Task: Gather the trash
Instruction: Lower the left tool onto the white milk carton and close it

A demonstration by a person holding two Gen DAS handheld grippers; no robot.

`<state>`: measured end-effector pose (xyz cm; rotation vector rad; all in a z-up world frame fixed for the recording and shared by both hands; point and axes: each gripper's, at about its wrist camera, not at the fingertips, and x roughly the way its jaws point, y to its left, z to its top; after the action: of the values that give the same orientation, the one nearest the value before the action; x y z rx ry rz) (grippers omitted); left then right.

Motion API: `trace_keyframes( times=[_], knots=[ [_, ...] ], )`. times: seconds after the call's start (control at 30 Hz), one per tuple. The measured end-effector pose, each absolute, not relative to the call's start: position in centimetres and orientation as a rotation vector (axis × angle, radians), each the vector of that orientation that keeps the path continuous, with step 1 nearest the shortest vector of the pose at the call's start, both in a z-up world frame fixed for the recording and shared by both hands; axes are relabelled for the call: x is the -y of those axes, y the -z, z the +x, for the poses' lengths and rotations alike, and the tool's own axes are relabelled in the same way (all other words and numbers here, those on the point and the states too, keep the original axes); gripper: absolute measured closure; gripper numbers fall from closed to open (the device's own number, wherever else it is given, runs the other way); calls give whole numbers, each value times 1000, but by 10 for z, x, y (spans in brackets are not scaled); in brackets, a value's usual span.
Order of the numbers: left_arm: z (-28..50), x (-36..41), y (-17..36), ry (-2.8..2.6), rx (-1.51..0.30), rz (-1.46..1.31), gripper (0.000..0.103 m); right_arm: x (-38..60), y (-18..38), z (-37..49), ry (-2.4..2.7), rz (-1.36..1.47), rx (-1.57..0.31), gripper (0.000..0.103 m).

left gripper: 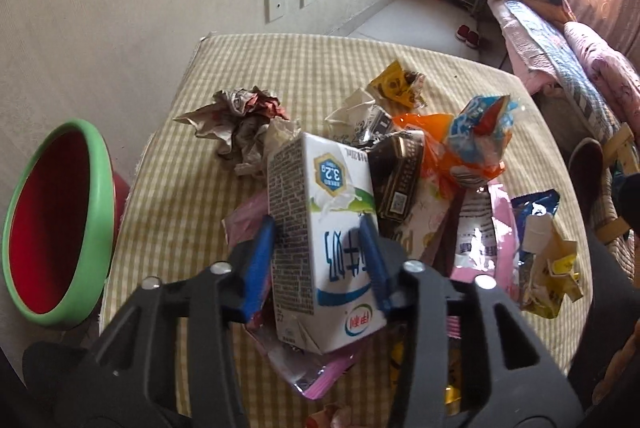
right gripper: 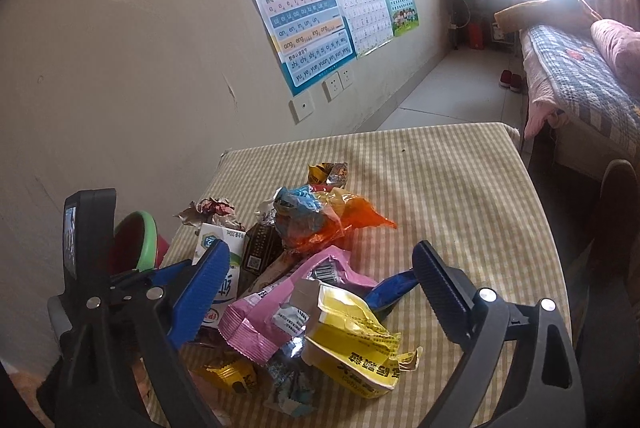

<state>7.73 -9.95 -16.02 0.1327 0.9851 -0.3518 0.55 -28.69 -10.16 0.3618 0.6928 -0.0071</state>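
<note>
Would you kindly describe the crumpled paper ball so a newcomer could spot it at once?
Start at the checked table and find the red bin with a green rim at its left edge. The crumpled paper ball lies on the cloth nearest that bin, just beyond the milk carton. Unlike the glossy, colourful wrappers, it is dull, wrinkled grey-white paper.

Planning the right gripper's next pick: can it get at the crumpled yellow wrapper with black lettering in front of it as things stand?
Probably yes. The right gripper has its jaws wide open, and the crumpled yellow wrapper lies on top of the pile between them, nothing covering it. The pink foil packet touches it and may come along.
</note>
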Motion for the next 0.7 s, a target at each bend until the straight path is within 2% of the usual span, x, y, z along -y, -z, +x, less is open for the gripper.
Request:
trace_keyframes(
  times=[0.03,0.07,0.1,0.37,0.43,0.47,0.5,0.7],
  knots=[
    [78,99,158,369,-986,119,80,288,102,8,3,367,-697,15],
    [77,97,156,376,-978,101,99,288,102,9,-2,369,-700,15],
    [78,94,154,374,-969,89,103,287,101,13,-10,367,-703,15],
    [74,83,145,356,-940,62,101,294,102,59,-11,357,-746,15],
    [76,83,149,350,-962,52,81,298,107,76,-10,366,-777,15],
    [77,82,150,348,-969,39,56,298,110,82,-12,366,-797,15],
    [77,81,150,345,-970,31,36,298,115,92,-21,365,-831,15],
    [79,84,165,368,-1016,61,31,295,147,121,-34,355,-983,15]
  ],
)
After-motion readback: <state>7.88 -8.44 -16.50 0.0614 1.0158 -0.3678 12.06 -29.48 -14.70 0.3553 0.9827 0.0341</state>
